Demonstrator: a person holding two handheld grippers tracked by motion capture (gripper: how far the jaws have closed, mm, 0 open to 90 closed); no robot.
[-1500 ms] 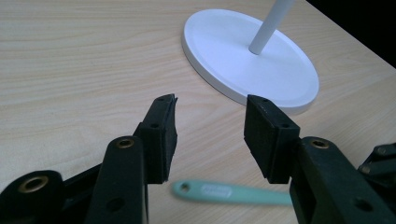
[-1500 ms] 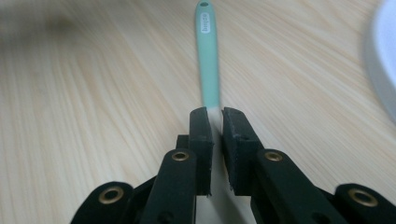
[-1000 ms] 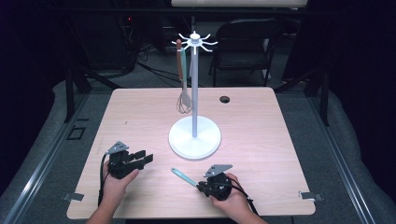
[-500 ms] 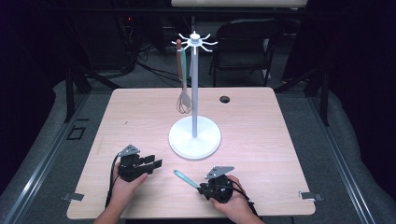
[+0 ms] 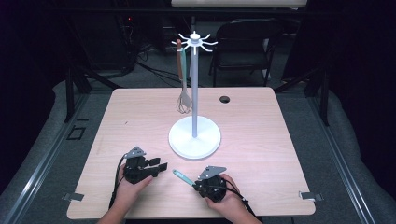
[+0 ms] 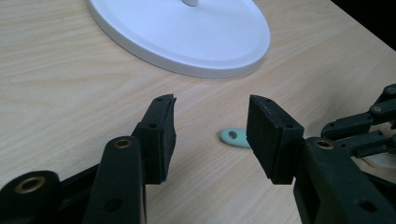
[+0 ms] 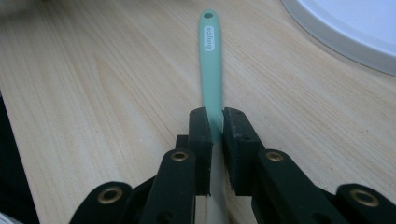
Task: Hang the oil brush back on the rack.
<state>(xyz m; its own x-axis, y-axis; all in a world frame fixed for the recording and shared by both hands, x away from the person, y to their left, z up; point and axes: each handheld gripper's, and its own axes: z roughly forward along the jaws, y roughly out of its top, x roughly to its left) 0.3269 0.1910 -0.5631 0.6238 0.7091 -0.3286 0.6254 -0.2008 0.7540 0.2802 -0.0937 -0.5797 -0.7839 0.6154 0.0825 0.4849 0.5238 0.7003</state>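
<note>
Your right gripper's (image 7: 211,123) fingers (image 7: 200,140) are clamped on the slim mint-green silicone utensil handle (image 7: 210,60), which runs straight up the middle of the right gripper view to its hanging hole near the top edge. In the high view that handle (image 5: 182,176) lies low over the pale wooden worktop (image 5: 280,140) at lower centre of the frame, pointing up and left from your right gripper (image 5: 200,184). Your left gripper (image 5: 159,166) sits just left of it with its fingers (image 6: 161,135) spread wide apart and holding nothing; in the left gripper view the handle's rounded tip (image 6: 235,137) shows between them, lying on the worktop. The white round-based hanging stand (image 5: 194,135) rises at centre, a brown-handled wire whisk (image 5: 183,91) hanging from its top hooks.
</note>
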